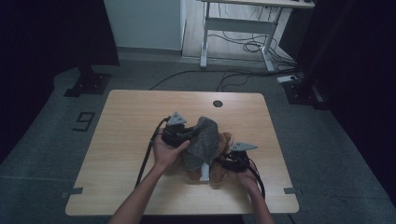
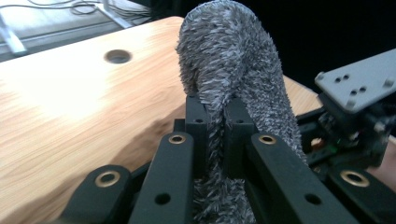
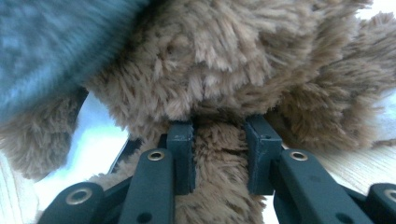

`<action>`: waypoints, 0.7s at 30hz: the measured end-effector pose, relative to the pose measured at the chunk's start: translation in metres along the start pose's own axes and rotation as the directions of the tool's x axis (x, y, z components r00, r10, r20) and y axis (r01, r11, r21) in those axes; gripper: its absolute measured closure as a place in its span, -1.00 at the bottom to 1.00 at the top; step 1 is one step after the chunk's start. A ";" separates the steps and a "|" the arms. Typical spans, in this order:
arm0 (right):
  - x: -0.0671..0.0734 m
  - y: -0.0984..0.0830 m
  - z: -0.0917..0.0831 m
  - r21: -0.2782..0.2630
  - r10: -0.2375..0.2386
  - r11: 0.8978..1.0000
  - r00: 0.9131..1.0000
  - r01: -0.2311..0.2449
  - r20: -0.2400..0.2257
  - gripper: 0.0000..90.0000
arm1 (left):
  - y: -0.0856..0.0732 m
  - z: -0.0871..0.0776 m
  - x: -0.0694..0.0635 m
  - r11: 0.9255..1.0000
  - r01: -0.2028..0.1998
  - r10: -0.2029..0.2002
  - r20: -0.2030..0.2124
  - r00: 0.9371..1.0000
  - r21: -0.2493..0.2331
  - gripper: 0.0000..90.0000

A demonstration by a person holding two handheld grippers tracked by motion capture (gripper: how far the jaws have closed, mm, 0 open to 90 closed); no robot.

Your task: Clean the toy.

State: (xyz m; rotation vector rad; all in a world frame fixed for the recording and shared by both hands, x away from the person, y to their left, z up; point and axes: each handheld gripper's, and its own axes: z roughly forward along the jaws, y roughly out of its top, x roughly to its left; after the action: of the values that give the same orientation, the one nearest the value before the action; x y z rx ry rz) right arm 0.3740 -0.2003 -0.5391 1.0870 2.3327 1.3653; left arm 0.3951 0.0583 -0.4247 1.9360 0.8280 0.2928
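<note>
A brown plush toy (image 1: pixel 223 154) lies on the wooden table (image 1: pixel 126 126) with a grey fuzzy cloth (image 1: pixel 203 140) draped over it. My left gripper (image 1: pixel 180 133) is shut on an edge of the grey cloth (image 2: pixel 233 79), which arches up above the jaws of my left gripper (image 2: pixel 218 140). My right gripper (image 1: pixel 233 161) sits at the toy's right side. In the right gripper view my right gripper (image 3: pixel 219 156) is shut on a thick fold of the brown plush toy (image 3: pixel 224 70), with the grey cloth (image 3: pixel 51 51) at the upper left.
A round cable hole (image 1: pixel 217 103) is in the table's far edge. A white tag or paper (image 1: pixel 204 171) lies under the toy near the front. Black cables trail from both grippers. Beyond the table stands a white desk frame (image 1: pixel 238 28) with floor cables.
</note>
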 end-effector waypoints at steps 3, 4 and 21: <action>0.000 -0.002 0.000 0.005 -0.004 1.000 1.000 0.004 0.002 0.54 | -0.006 0.018 -0.001 0.998 -0.004 0.006 -0.028 1.000 0.068 0.83; 0.000 -0.002 0.000 0.006 -0.004 1.000 1.000 0.004 0.004 0.55 | -0.010 0.020 0.003 0.997 0.003 0.000 -0.042 0.999 0.079 0.83; 0.004 -0.003 -0.002 0.010 -0.002 1.000 1.000 0.002 -0.002 0.64 | -0.074 -0.080 0.071 0.991 0.135 -0.136 -0.223 0.965 -0.017 0.83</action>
State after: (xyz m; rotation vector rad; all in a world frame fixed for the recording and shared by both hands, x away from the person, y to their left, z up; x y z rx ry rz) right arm 0.3690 -0.2000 -0.5404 1.0859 2.3434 1.3557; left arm 0.3745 0.1820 -0.4581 1.8558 1.1019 0.4342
